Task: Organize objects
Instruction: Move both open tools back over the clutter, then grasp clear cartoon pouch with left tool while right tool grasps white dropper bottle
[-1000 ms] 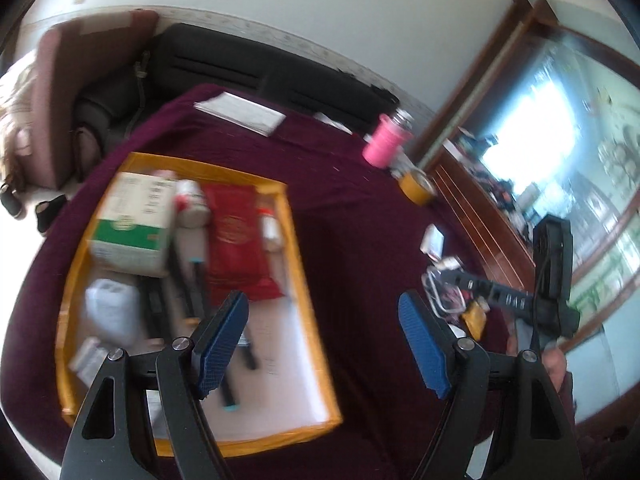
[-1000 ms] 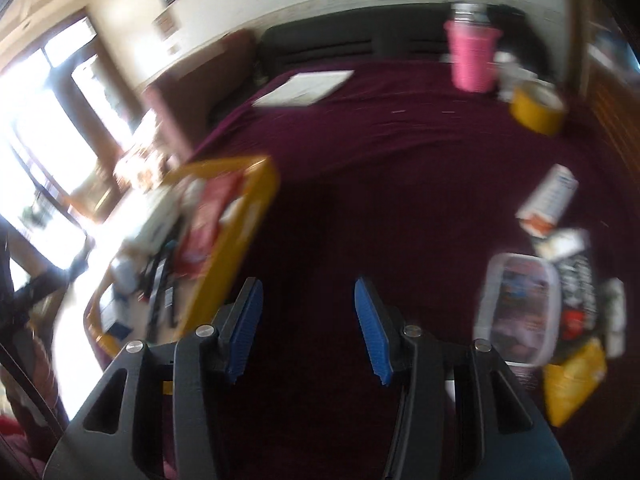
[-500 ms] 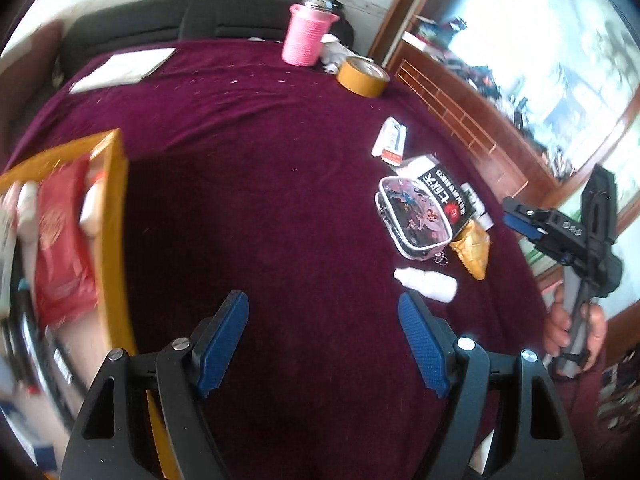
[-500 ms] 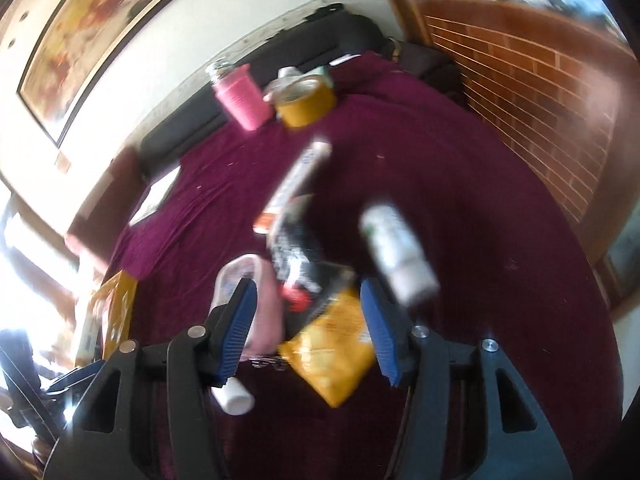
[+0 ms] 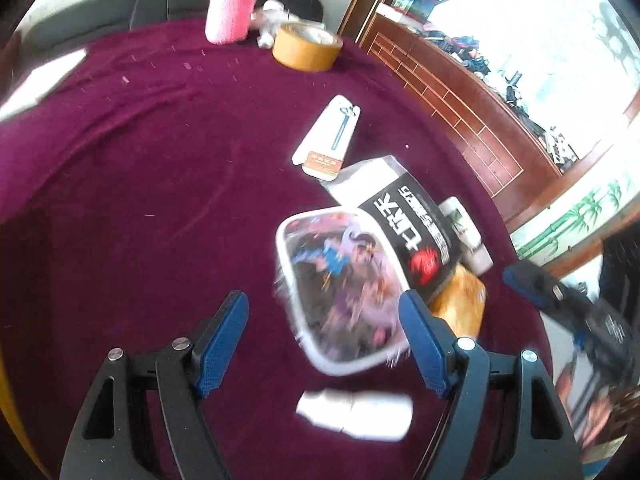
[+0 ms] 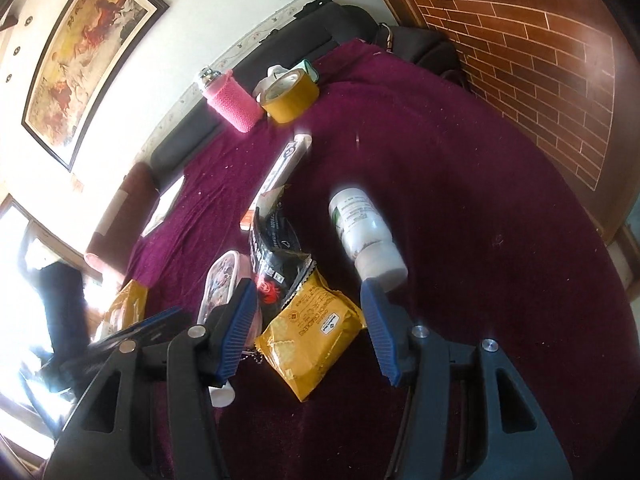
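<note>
My left gripper point(image 5: 322, 308) hangs open above a clear pouch with a cartoon print point(image 5: 340, 292); its pads touch nothing. A small white bottle point(image 5: 356, 408) lies just below the pouch. A black packet point(image 5: 408, 232) overlaps the pouch's far corner. My right gripper point(image 6: 308, 296) is open low over a yellow cracker packet point(image 6: 312, 328), with nothing pressed between its pads. A white pill bottle point(image 6: 364, 232) lies beyond its right finger. The black packet point(image 6: 276, 256) and the pouch point(image 6: 220, 280) sit to the left of the crackers.
All of it lies on a purple tablecloth point(image 5: 140, 200). A flat white box point(image 5: 328, 140), a yellow tape roll point(image 5: 306, 46) and a pink-sleeved bottle point(image 5: 234, 4) stand further back. The yellow tray's corner point(image 6: 128, 304) shows at far left. A brick-patterned wooden cabinet point(image 6: 540, 60) borders the right side.
Both grippers have swung away from the yellow tray to the pile of items on the right and come down closer. The right jaws stand slightly wider than before.
</note>
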`<move>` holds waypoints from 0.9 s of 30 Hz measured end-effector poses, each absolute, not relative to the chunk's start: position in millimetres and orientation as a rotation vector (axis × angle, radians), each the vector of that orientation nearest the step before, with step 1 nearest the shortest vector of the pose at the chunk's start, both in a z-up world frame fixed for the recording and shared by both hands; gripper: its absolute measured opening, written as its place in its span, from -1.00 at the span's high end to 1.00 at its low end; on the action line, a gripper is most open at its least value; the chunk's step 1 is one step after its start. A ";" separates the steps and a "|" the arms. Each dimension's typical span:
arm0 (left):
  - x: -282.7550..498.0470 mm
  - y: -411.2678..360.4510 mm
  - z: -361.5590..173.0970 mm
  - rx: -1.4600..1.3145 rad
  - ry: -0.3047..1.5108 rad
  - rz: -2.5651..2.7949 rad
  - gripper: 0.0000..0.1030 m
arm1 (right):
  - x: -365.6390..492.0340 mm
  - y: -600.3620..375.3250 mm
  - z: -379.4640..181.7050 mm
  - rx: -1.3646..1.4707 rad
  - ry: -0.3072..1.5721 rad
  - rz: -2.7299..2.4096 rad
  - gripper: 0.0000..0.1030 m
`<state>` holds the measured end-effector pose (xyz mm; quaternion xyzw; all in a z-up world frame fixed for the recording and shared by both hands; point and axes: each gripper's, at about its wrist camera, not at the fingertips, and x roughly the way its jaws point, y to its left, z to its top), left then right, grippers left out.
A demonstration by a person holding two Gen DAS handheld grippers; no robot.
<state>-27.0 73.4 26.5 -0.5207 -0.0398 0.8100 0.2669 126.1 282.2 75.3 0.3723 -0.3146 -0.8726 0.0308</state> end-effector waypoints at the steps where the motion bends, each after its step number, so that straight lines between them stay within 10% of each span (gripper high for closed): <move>1: -32.0 77.6 20.7 -1.429 -0.129 2.175 -0.39 | 126.5 282.3 75.4 1.143 -0.972 -2.685 -0.02; 13: -33.5 112.6 16.5 -1.430 -0.113 2.226 -0.54 | 128.9 280.3 72.9 1.133 -0.966 -2.662 -0.02; 19: -19.5 115.7 31.3 -1.361 -0.068 2.219 0.50 | 130.1 275.7 76.5 1.124 -0.945 -2.671 -0.02; 27: 1.1 55.7 58.1 -1.268 -0.205 2.272 0.54 | 127.0 259.9 81.6 1.154 -0.896 -2.674 -0.02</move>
